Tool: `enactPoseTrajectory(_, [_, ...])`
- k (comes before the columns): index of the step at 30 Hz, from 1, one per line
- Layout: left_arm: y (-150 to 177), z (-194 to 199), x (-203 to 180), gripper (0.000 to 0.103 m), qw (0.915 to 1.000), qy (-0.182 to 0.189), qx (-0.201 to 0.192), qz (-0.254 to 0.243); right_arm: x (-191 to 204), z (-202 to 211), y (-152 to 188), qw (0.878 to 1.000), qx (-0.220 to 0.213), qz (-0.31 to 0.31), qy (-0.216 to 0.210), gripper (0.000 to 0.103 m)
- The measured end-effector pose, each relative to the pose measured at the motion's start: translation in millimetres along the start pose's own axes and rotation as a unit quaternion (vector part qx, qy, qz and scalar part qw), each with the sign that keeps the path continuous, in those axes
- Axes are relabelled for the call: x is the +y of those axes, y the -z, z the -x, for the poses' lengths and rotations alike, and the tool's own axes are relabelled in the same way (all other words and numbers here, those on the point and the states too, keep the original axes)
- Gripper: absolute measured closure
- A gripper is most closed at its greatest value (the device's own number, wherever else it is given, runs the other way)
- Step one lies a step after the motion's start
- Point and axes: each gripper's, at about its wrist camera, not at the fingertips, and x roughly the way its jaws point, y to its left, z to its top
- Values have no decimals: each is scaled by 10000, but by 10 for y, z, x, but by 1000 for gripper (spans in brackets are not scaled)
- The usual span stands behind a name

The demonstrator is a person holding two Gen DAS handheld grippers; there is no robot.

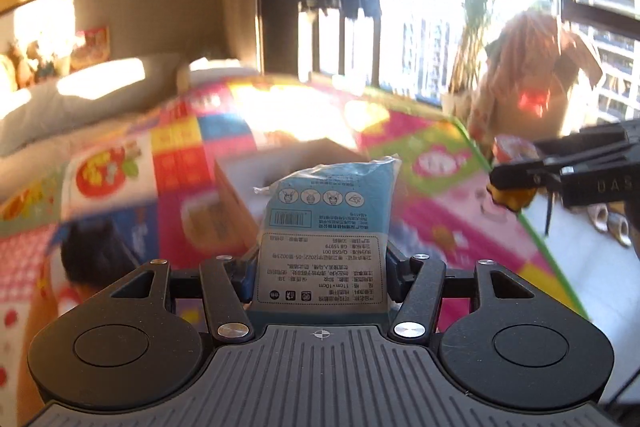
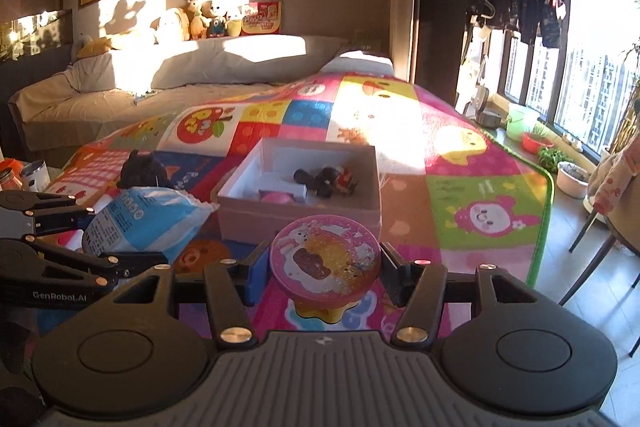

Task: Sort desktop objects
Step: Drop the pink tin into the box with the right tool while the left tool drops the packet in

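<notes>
Left fingers (image 1: 322,263) clamp blue packet (image 1: 326,227) (label "11cm×10cm"); right fingers (image 2: 324,267) grip pink tin (image 2: 324,257).

Low warm sun thru window (image 2: 592,59), blown-out glare, long shadows, left view motion-blurred, fisheye-bent edges

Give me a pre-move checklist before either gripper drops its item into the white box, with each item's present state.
1. Left gripper holds the blue tissue pack: ok, the pack sits between its fingers.
2. Right gripper holds the pink round toy: ok, fingers at both sides.
3. White box is open: ok, no lid on it.
4. Room left in the box: ok, small toys lie inside, with bare floor at the left.
5. Grippers apart from each other: ok, a gap shows between them in the right wrist view.
6. Firmness of either grip: cannot tell.
</notes>
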Motion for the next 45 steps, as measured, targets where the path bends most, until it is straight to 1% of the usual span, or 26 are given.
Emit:
enactPoseTrajectory(3, [-281, -91, 101, 41, 9993, -94, -350, 64, -94, -40, -231, 9998, -174, -91, 16, 47])
enactPoseTrajectory(6, [-480, -249, 236, 41, 9984, -152, -497, 224, -181, -211, -471, 9992, -361, -123, 127, 47])
enactPoseTrajectory(8, [-558, -372, 336, 41, 9980, -178, -482, 367, -228, -416, -605, 9992, -343, -151, 167, 47])
enactPoseTrajectory(10, [-591, -487, 433, 41, 9978, -236, -445, 429, -273, -699, -715, 9994, -209, -204, 165, 47])
enactPoseTrajectory(13, [-582, -649, 571, 41, 9977, -296, -326, 507, -304, -1168, -834, 9996, 4, -258, 122, 47])
enactPoseTrajectory(15, [-562, -769, 645, 41, 9977, -337, -202, 553, -336, -1460, -890, 9994, 70, -328, 34, 47])
enactPoseTrajectory(16, [-539, -829, 681, 41, 9977, -366, -124, 565, -361, -1605, -911, 9992, 103, -383, -52, 45])
enactPoseTrajectory(17, [-518, -883, 708, 41, 9977, -379, -54, 568, -391, -1723, -923, 9988, 165, -464, -54, 35])
enactPoseTrajectory(18, [-495, -946, 734, 41, 9977, -381, 18, 569, -433, -1801, -929, 9980, 175, -613, -5, 30])
enactPoseTrajectory(20, [-447, -1065, 762, 41, 9975, -374, 148, 574, -512, -1818, -899, 9967, 69, -806, -43, 28])
enactPoseTrajectory(21, [-432, -1133, 770, 41, 9975, -353, 210, 582, -543, -1790, -870, 9963, -4, -859, 4, 25])
enactPoseTrajectory(23, [-410, -1288, 766, 41, 9974, -264, 340, 577, -600, -1676, -760, 9955, -170, -908, 192, 19])
enactPoseTrajectory(25, [-432, -1451, 723, 42, 9979, -193, 433, 443, -655, -1559, -599, 9946, -171, -1004, 182, 17])
enactPoseTrajectory(27, [-504, -1605, 646, 42, 9987, -109, 466, 190, -687, -1468, -422, 9942, -48, -1076, 49, 17])
enactPoseTrajectory(30, [-680, -1822, 484, 41, 9984, 135, 373, -395, -685, -1387, -173, 9943, 148, -1053, 40, 17])
enactPoseTrajectory(32, [-765, -1968, 388, 36, 9955, 251, 263, -876, -678, -1394, -89, 9948, 241, -988, 101, 17])
enactPoseTrajectory(33, [-785, -2051, 360, 28, 9936, 142, 231, -1094, -681, -1406, -65, 9949, 270, -965, 131, 17])
enactPoseTrajectory(35, [-791, -2177, 377, 24, 9910, -183, 239, -1304, -688, -1436, -65, 9946, 308, -979, 175, 16])
enactPoseTrajectory(37, [-761, -2145, 470, 20, 9928, -243, 266, -1142, -700, -1452, -76, 9938, 305, -1054, 172, 15])
enactPoseTrajectory(38, [-733, -2078, 522, 12, 9945, -198, 268, -990, -704, -1452, -84, 9937, 286, -1075, 155, 15])
enactPoseTrajectory(39, [-686, -1988, 562, 8, 9959, -158, 270, -854, -703, -1455, -95, 9936, 266, -1083, 146, 15])
enactPoseTrajectory(43, [-407, -1568, 630, 7, 9981, -144, 314, -508, -612, -1508, -223, 9961, 178, -860, 99, 17])
enactPoseTrajectory(44, [-320, -1471, 644, 7, 9985, -127, 352, -390, -570, -1531, -292, 9970, 138, -757, 84, 24])
enactPoseTrajectory(45, [-228, -1382, 658, 6, 9988, -111, 407, -251, -521, -1565, -381, 9978, 119, -658, 27, 34])
